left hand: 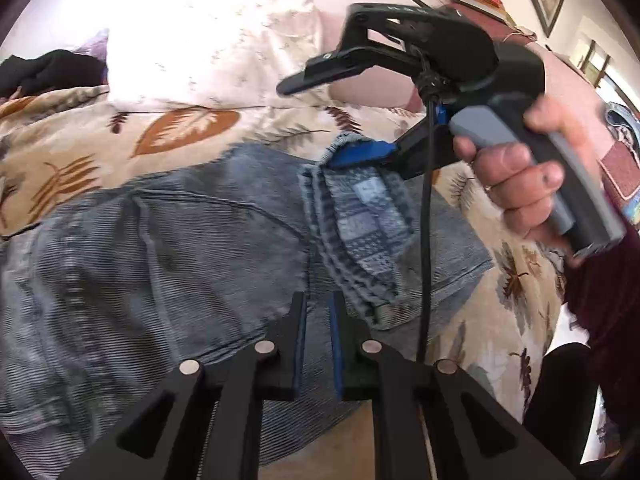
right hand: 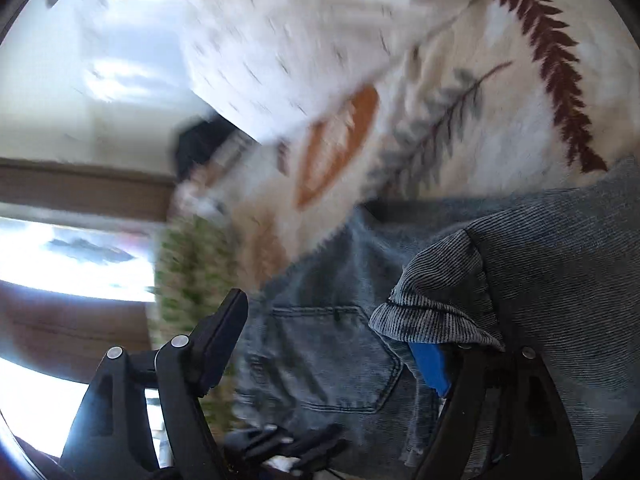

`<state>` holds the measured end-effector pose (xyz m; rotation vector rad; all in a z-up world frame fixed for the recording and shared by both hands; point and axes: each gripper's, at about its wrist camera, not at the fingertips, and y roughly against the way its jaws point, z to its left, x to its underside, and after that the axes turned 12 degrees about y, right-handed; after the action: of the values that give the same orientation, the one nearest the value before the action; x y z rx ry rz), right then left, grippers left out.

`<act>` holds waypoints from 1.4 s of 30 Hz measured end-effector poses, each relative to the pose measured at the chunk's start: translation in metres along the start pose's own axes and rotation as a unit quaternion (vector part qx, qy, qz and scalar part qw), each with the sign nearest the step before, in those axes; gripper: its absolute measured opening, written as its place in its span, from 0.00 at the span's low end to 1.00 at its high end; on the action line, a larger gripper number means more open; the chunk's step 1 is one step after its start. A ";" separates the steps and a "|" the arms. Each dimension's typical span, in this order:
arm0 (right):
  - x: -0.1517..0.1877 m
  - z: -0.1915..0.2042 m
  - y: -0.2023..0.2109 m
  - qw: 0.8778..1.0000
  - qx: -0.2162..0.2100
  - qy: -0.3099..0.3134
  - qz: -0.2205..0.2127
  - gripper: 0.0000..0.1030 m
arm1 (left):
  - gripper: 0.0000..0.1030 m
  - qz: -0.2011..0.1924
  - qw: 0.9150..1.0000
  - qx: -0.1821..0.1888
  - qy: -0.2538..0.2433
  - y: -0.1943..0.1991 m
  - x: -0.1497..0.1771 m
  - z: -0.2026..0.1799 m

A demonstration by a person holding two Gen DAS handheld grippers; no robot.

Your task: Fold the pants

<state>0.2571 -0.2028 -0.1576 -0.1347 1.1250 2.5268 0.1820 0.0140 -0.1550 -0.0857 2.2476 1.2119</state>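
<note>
Black jaws of the left gripper stood at six o'clock in its own view, nearly shut with only a thin gap and no cloth between them, just above the grey-blue pants spread over a leaf-print bedspread. At two o'clock a hand held the right gripper, jaws wide apart, its lower blue pad under a lifted pant hem.
</note>
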 end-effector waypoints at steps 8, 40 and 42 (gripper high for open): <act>-0.004 0.066 0.008 0.994 0.022 0.015 0.105 0.79 | 0.16 -0.018 1.000 0.000 -0.011 0.018 0.000 -0.007; 0.146 -0.004 0.000 0.936 0.305 0.167 -0.059 0.39 | 0.26 -0.038 0.981 -0.179 0.069 0.050 0.021 0.077; 0.155 0.004 -0.008 0.919 0.331 0.202 -0.069 0.40 | 0.26 -0.026 0.976 -0.206 0.066 0.037 0.025 0.085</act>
<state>0.1172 -0.1494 -0.1970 -0.5447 1.9855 1.9046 0.1885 0.1072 -0.1753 -0.3914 2.0514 1.6688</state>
